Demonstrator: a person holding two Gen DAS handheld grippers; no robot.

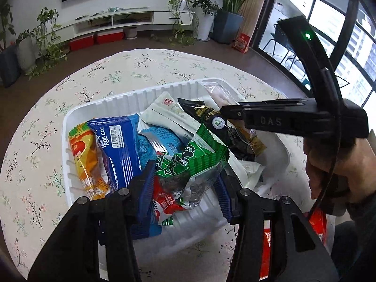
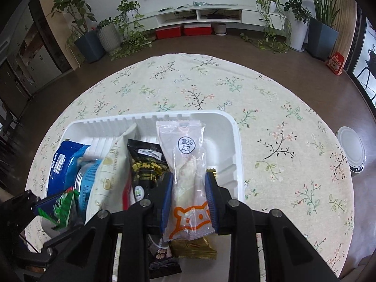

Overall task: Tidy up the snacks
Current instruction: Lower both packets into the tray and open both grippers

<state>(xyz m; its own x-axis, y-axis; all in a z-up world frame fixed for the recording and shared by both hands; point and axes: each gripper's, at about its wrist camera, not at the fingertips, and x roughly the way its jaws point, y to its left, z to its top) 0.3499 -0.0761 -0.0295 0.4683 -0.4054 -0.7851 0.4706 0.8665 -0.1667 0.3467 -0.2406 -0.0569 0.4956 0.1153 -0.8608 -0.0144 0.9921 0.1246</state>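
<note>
A white ribbed plastic tray (image 1: pixel 101 108) sits on a round table (image 1: pixel 70 89) covered with a floral cloth, and it is crowded with snack packets. In the left wrist view, the left claw (image 1: pixel 185 183) is narrowed onto a green-and-white packet (image 1: pixel 195 162) with a zigzag edge, its blue pads pressing each side of the crumpled wrapper over the tray's near half. At ten o'clock from that packet lies a blue Mini Roll Cake wrapper (image 1: pixel 117 150), and at nine o'clock beyond it an orange-yellow packet (image 1: pixel 85 159) leans on the tray's left wall. A light-blue foil packet (image 1: pixel 162 141) is wedged between the roll cake and the green packet. At twelve o'clock a cream pouch (image 1: pixel 164 115) stands tilted, and at one o'clock a black-and-gold bag (image 1: pixel 204 115) lies partly under the right claw, which reaches in from three o'clock with a hand (image 1: pixel 340 171) on its handle. A red wrapper (image 1: pixel 317 223) shows at four o'clock, off the tray.

In the right wrist view, the right claw (image 2: pixel 189 199) is closed narrowly on a clear packet (image 2: pixel 188 164) printed with an orange animal face, holding it lengthwise over the tray's right side. The black-and-gold bag (image 2: pixel 145 162) lies just at nine o'clock of it, touching, and a gold wrapper (image 2: pixel 192 249) shows beneath at six o'clock. A white round lid-like thing (image 2: pixel 351 150) rests at three o'clock, past the table's edge. Potted plants, red boxes and a low white shelf line the far wall.
</note>
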